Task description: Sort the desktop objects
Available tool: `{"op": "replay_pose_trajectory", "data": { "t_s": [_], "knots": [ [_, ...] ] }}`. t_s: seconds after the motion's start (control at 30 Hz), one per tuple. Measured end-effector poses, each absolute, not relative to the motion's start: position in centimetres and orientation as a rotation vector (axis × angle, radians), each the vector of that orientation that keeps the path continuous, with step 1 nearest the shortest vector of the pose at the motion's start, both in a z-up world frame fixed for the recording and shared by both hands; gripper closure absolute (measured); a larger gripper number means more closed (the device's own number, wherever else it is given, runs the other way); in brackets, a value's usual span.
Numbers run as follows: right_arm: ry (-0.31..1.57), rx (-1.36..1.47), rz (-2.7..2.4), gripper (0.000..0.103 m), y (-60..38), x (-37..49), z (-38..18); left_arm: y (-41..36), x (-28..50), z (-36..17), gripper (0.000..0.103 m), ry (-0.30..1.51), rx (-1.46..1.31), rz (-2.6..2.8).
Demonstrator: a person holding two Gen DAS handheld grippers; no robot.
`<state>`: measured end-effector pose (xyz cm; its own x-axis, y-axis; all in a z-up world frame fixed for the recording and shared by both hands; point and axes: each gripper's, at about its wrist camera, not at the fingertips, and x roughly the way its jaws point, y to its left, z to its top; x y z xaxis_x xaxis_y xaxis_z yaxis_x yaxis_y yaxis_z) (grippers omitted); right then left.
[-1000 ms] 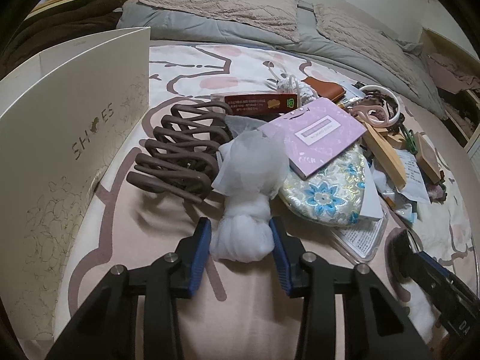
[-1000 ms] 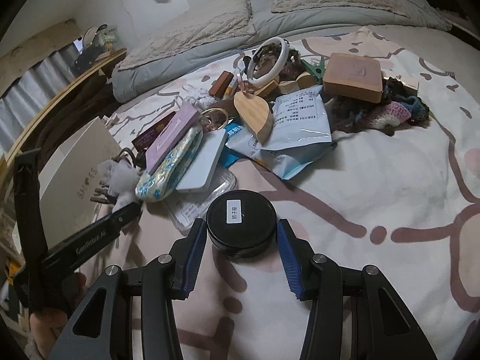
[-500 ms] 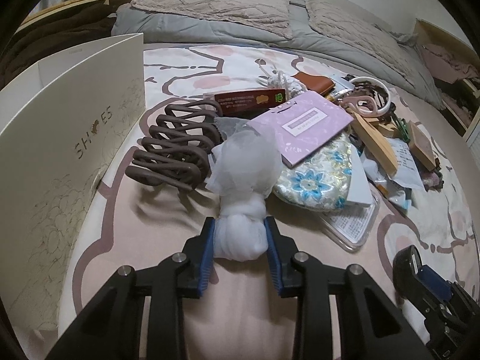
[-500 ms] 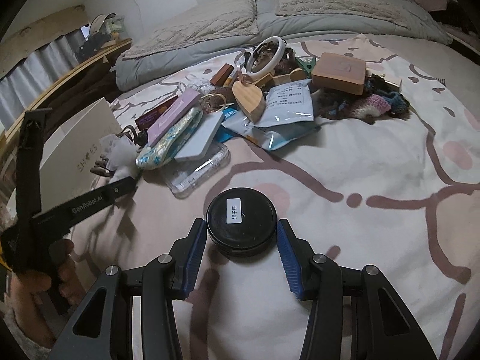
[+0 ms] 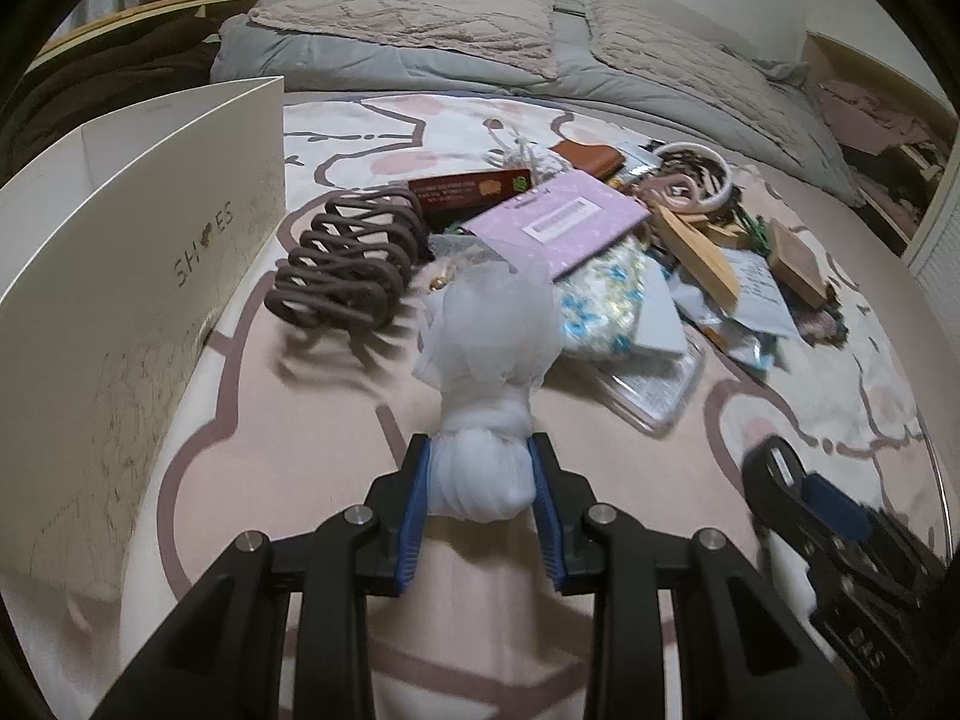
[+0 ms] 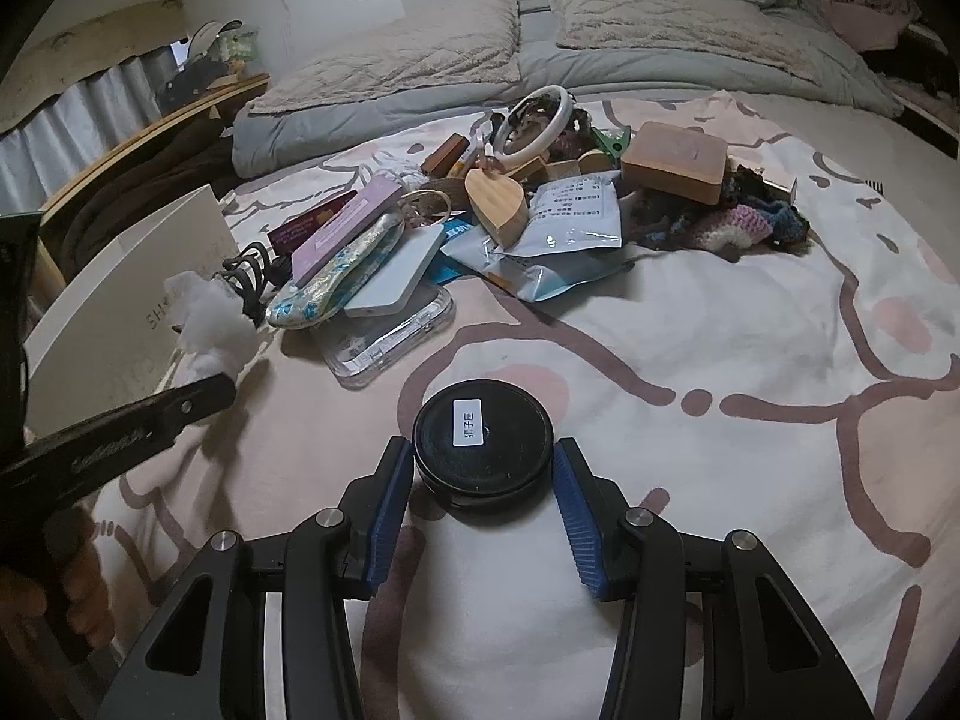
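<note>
My left gripper point(image 5: 480, 504) is shut on a white gauze bundle point(image 5: 486, 360) and holds it just above the pink bedsheet; the bundle also shows in the right wrist view point(image 6: 207, 324). My right gripper point(image 6: 483, 498) is shut on a round black tin point(image 6: 483, 441) with a white label, held over the sheet. A pile of small objects lies beyond: a brown hair claw point(image 5: 348, 261), a purple card point(image 5: 558, 222), a floral pouch point(image 5: 606, 300), a wooden heart point(image 6: 495, 207) and a brown box point(image 6: 675, 162).
A white shoe box point(image 5: 138, 276) stands open at the left. A clear case point(image 6: 390, 336), a white ring point(image 6: 537, 123), paper packets point(image 6: 570, 216) and knitted items point(image 6: 744, 225) lie in the pile. Pillows point(image 5: 420, 12) and a grey duvet lie at the back.
My left gripper has closed on the gauze bundle and lifted it back from the pile. My right gripper has drawn back with the black tin.
</note>
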<state>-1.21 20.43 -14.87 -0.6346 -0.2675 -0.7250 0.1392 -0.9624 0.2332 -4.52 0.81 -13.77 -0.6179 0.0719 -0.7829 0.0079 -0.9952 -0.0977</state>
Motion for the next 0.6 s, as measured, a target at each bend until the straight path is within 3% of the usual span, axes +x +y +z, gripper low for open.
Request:
{"op": "replay_pose_trajectory", "data": {
  "t_s": [0.6],
  "knots": [
    [-0.176,1.203,-2.672,0.054,19.9,-1.1,-14.9,2.4,-0.5,-13.2,0.070,-0.045,-1.318,2.679]
  ]
}}
